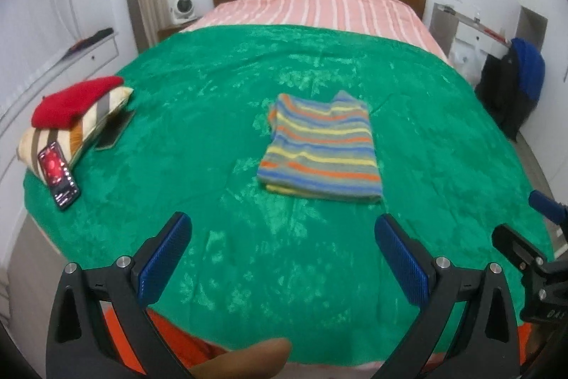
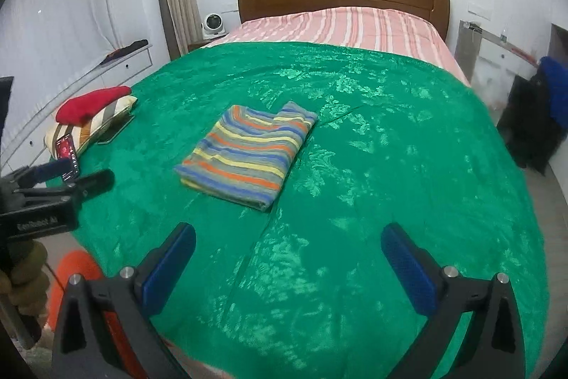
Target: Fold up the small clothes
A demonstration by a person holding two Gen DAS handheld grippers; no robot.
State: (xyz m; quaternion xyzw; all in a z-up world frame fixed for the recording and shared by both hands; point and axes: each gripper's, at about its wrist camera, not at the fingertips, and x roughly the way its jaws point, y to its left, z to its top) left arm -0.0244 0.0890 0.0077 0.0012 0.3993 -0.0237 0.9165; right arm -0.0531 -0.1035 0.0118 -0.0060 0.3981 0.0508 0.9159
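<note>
Blue fingers [image 1: 401, 260] spread, striped garment [image 1: 321, 146] folded flat, rectangular

readable marks

the left gripper [image 2: 94, 182], seen to the left of the right gripper's fingers, carries white lettering on its black body that looks like "eenrobot ai". in the left wrist view, the right gripper [image 1: 525, 222] shows faint digits, unreadable.

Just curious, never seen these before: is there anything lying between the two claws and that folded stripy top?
Nothing but bare green blanket. Both wrist views show it: the left gripper and right gripper hang open, short of the striped shirt.
</note>
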